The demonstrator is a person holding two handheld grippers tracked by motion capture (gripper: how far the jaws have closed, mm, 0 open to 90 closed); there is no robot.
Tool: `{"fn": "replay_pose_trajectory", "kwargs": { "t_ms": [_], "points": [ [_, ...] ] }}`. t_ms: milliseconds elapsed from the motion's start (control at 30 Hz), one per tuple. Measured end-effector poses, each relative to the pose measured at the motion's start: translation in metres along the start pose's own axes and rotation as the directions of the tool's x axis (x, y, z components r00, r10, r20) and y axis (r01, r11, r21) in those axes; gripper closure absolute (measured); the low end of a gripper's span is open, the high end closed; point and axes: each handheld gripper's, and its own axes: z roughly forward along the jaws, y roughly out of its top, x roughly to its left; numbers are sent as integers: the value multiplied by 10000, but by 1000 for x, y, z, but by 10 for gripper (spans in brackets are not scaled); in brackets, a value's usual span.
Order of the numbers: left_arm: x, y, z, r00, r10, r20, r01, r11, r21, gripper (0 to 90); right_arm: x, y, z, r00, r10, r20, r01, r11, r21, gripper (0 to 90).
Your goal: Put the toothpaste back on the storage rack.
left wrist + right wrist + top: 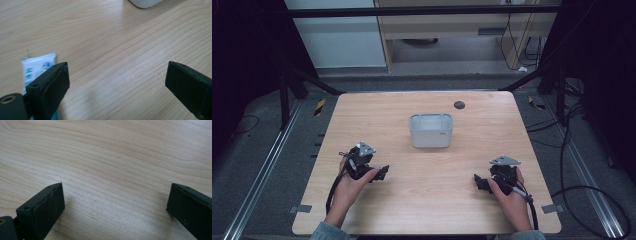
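Peeking beside the wide-open left tool [116, 82]: a white tube [37, 68]; right tool [115, 205] equally wide.

light wooden table [427, 200], grey floor [262, 145], wooden cabinet [452, 25] behind, black cables [582, 190]

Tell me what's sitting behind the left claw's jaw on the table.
A white tube with blue print lies flat on the table, just outside the open left claw. Its lower end is covered by the jaw, so the cap and its whole length stay hidden.
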Motion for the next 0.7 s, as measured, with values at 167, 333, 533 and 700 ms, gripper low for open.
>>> {"fn": "replay_pose_trajectory", "kwargs": {
  "t_ms": [167, 333, 533, 700],
  "points": [
    [16, 6, -10, 9996, 56, -280, -38, 9981, 617, 59, 0, 0, 0, 10000, 0, 1, 0, 10000, 0, 16],
    [29, 9, -21, 9971, 300, -693, -218, 9929, 1169, 58, 0, 0, 0, 10000, -7, -8, 7, 10000, -5, 16],
    [54, -1, -26, 9947, -6, -1030, 222, 9777, 2089, 71, 0, 0, 0, 10000, -79, 24, 79, 10000, -15, 16],
    [67, -4, -30, 9939, -212, -1087, 480, 9669, 2506, 95, 0, 0, 0, 10000, -81, 28, 81, 10000, -12, 16]
  ]
}}
